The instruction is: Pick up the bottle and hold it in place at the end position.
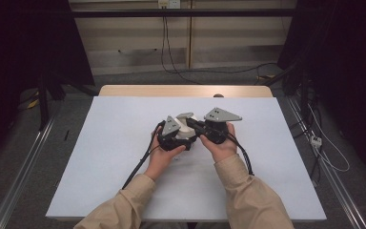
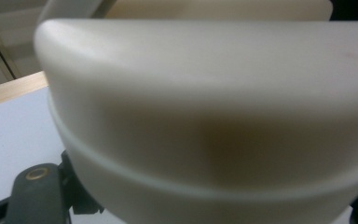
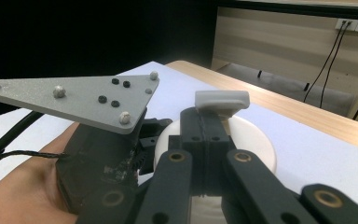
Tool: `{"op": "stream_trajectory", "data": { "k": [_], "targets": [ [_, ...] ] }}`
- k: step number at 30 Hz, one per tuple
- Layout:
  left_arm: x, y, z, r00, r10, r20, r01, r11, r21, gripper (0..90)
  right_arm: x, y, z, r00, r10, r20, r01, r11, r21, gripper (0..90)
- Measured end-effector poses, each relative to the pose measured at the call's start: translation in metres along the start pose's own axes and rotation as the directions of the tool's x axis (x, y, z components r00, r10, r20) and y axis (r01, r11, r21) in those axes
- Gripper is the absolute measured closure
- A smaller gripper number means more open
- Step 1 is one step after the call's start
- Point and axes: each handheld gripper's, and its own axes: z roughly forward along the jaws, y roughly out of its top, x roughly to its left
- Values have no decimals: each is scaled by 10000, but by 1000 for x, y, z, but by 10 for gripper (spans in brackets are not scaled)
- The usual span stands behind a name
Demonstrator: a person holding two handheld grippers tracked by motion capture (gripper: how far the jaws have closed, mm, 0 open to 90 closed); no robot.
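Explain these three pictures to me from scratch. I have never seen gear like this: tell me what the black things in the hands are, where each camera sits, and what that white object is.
A person sits at a white table holding two hand-operated grippers, each with two black jaws and a grey triangular plate on top.

The high view looks down from above: the left gripper and the right gripper meet at a round white container in the middle of the table.

The other two cameras ride on the grippers. The left gripper view sits so close that the cream-white container wall is a blur. The right gripper view looks along its own jaws, closed on a small white tab above the container's lid. Beside it are the other gripper and hand.
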Motion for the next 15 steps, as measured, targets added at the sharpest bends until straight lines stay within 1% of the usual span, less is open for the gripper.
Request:
{"op": "stream_trajectory", "data": {
  "k": [7,15],
  "targets": [
    [0,0,0,10000,0,1,0,10000,3,187,0,4,2,10000,-97,9,97,9999,-37,900],
    [0,0,0,10000,-15,0,15,10000,13,187,0,7,4,10000,-82,32,82,9999,-58,900]
  ]
}}
